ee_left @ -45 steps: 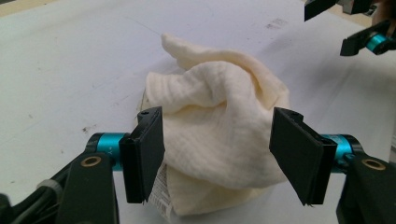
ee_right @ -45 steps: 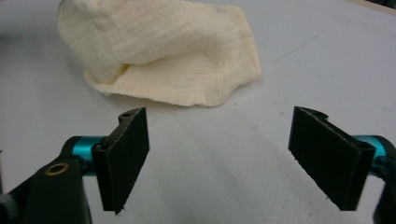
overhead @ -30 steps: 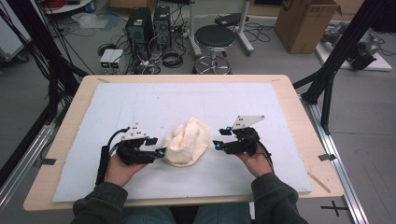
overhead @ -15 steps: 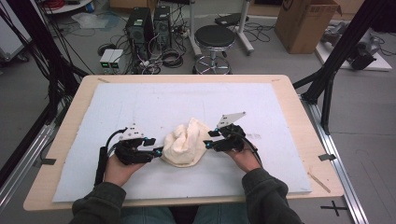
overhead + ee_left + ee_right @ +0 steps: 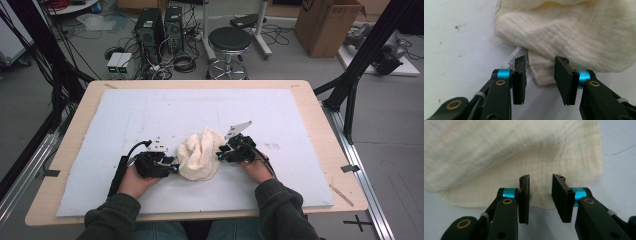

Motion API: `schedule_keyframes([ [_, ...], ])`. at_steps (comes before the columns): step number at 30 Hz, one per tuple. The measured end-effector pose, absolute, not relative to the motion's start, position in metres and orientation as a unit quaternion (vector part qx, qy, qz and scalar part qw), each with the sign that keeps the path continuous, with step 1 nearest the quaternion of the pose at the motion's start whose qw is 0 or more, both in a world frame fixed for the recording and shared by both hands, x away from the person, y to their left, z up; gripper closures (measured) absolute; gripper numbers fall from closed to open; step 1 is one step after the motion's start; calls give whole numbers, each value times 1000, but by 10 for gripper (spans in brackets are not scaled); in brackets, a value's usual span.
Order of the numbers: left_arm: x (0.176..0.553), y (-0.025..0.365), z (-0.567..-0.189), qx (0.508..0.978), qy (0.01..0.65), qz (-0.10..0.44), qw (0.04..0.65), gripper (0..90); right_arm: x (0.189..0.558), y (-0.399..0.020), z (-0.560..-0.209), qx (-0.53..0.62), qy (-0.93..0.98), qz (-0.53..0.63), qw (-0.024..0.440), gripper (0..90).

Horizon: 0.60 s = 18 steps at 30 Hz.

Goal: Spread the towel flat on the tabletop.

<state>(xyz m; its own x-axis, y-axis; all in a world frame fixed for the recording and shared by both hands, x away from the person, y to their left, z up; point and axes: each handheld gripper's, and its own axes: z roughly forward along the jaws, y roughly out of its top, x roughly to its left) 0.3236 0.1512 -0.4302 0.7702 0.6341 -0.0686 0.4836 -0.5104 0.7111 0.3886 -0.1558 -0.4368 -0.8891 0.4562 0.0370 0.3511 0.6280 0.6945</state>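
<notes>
The work surface is a wooden table [image 5: 320, 125] with rounded corners, covered over most of its top by a pale blue-white sheet [image 5: 175, 112] that carries small dark specks and a few faint marks. Beyond the far edge, on a grey floor, stand a round black stool [image 5: 230, 40], two dark computer towers [image 5: 159, 27] amid tangled cables, and a cardboard box [image 5: 327, 22] at the upper right; black frame struts rise at both sides. A crumpled cream cloth [image 5: 200, 155] lies on the sheet near the person's edge of the table, roughly central, between the two hands. The left gripper [image 5: 172, 167] sits low at the cloth's left side. In the left gripper view its jaws stand partly open and have just been closing, with a thin lower corner of the cloth and a printed label [image 5: 520, 53] lying between them; the pads do not yet press on the fabric. The right gripper [image 5: 220, 152] sits at the cloth's right side. In the right gripper view its jaws are likewise partly open and have just been closing, straddling the cloth's flat lower edge, a gap showing between each pad and the fabric fold. Neither gripper has the cloth clamped. Both of the person's forearms wear dark green sleeves [image 5: 107, 220].
</notes>
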Motion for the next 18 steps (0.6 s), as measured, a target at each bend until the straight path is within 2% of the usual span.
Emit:
schedule_keyframes([
  [3, 325, 149, -432, 865, 327, 97, 369, 633, 388, -155, -437, 226, 900, 366, 67, 723],
  [6, 323, 142, -433, 871, 316, 104, 362, 693, 388, -155, -437, 227, 900, 366, 61, 777],
  [10, 321, 137, -433, 876, 305, 102, 361, 836, 387, -155, -437, 227, 900, 367, 51, 846],
  [18, 319, 139, -430, 871, 311, 101, 366, 862, 387, -159, -436, 233, 896, 377, 37, 878],
])
